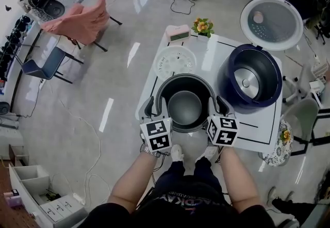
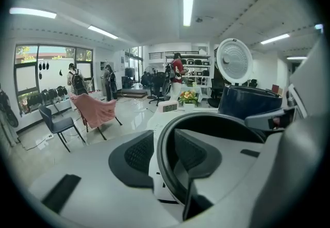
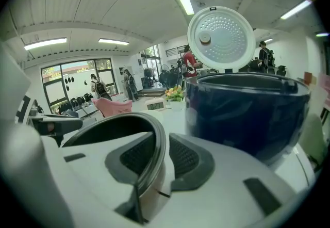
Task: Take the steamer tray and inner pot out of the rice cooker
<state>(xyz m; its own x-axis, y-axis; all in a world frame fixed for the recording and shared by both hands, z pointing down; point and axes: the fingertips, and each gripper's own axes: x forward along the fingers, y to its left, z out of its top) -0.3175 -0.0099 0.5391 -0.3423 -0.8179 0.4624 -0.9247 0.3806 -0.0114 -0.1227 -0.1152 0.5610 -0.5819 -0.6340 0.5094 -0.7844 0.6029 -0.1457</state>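
Dark printed shirt (image 1: 178, 202), white shoes (image 1: 177, 152), black-and-white marker cubes (image 1: 156, 135) on white grippers (image 1: 150, 107)

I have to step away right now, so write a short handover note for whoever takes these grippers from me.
Left gripper: open, jaws loosely astride the inner pot rim.
Right gripper: shut on the opposite rim.
The inner pot stands on the table, in front of the open, empty rice cooker. The steamer tray lies on the table beyond the pot.
Done: both pieces are out.
Left: release the pot and withdraw both grippers.
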